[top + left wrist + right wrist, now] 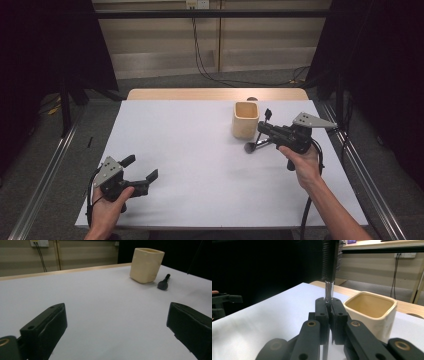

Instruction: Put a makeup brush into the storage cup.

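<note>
Right tongs (329, 315) pinch a black brush (256, 144) beside the cream cup (245, 120); left tongs (141, 168) spread.

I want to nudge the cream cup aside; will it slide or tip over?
The cream cup looks squat and square-sided with a flat base on the white table, so it would probably slide rather than roll. It appears thick-walled, perhaps ceramic, so likely fairly heavy and breakable. A low push seems safest.

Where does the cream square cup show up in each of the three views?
High view: cream square cup right of centre, toward the table's far edge.
Left gripper view: upper right.
Right gripper view: right of centre, just beyond the shut fingers.
Shared landmark: the white table.
</note>
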`<state>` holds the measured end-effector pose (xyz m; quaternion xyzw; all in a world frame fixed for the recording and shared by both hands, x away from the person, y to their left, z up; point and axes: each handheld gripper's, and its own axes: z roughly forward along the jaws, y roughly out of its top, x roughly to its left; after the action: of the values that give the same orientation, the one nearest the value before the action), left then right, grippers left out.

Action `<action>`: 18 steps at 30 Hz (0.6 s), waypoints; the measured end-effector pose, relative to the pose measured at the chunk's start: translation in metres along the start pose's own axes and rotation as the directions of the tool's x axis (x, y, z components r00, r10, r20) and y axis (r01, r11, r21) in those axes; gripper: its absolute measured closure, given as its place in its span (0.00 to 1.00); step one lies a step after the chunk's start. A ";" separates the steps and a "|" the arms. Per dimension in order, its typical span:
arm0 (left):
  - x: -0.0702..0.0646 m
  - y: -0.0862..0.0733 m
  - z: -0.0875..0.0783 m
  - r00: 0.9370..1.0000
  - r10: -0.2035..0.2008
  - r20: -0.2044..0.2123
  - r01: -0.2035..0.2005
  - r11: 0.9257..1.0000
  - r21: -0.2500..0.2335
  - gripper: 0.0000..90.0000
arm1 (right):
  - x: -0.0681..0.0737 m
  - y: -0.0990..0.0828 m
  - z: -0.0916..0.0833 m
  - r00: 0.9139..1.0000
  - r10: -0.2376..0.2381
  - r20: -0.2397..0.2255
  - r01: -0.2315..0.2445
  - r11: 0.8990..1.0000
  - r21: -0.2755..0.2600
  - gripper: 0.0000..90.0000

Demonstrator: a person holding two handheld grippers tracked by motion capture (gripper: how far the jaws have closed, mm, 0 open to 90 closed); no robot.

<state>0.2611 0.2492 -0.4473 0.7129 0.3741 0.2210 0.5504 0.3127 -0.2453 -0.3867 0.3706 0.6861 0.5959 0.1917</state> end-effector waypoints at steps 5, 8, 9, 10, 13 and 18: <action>-0.001 0.002 -0.004 1.000 0.010 -0.004 -0.011 1.000 -0.025 0.04 | -0.006 0.005 0.005 1.000 0.004 0.016 -0.004 1.000 -0.009 0.96; -0.002 0.000 -0.007 1.000 -0.005 -0.003 0.005 1.000 -0.024 0.04 | -0.010 0.010 0.008 1.000 0.000 0.025 0.000 1.000 -0.011 0.96; -0.002 0.000 -0.007 1.000 0.005 -0.004 -0.005 1.000 -0.018 0.04 | -0.011 0.012 0.009 1.000 -0.005 0.028 0.006 1.000 -0.014 0.96; -0.003 0.000 -0.007 1.000 0.007 -0.002 -0.007 1.000 -0.016 0.04 | -0.013 0.016 0.011 0.999 -0.007 0.037 0.008 1.000 -0.018 0.96; -0.002 0.000 -0.008 1.000 0.002 -0.008 -0.002 1.000 -0.018 0.04 | -0.016 0.023 0.014 0.999 -0.015 0.047 0.016 1.000 -0.018 0.96; -0.002 0.001 -0.009 1.000 0.000 -0.012 0.000 1.000 -0.013 0.04 | -0.018 0.037 0.018 0.998 -0.033 0.056 0.035 0.999 -0.031 0.96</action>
<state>0.2531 0.2531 -0.4439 0.7081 0.3759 0.2278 0.5526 0.3476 -0.2458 -0.3581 0.3723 0.6772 0.5928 0.2268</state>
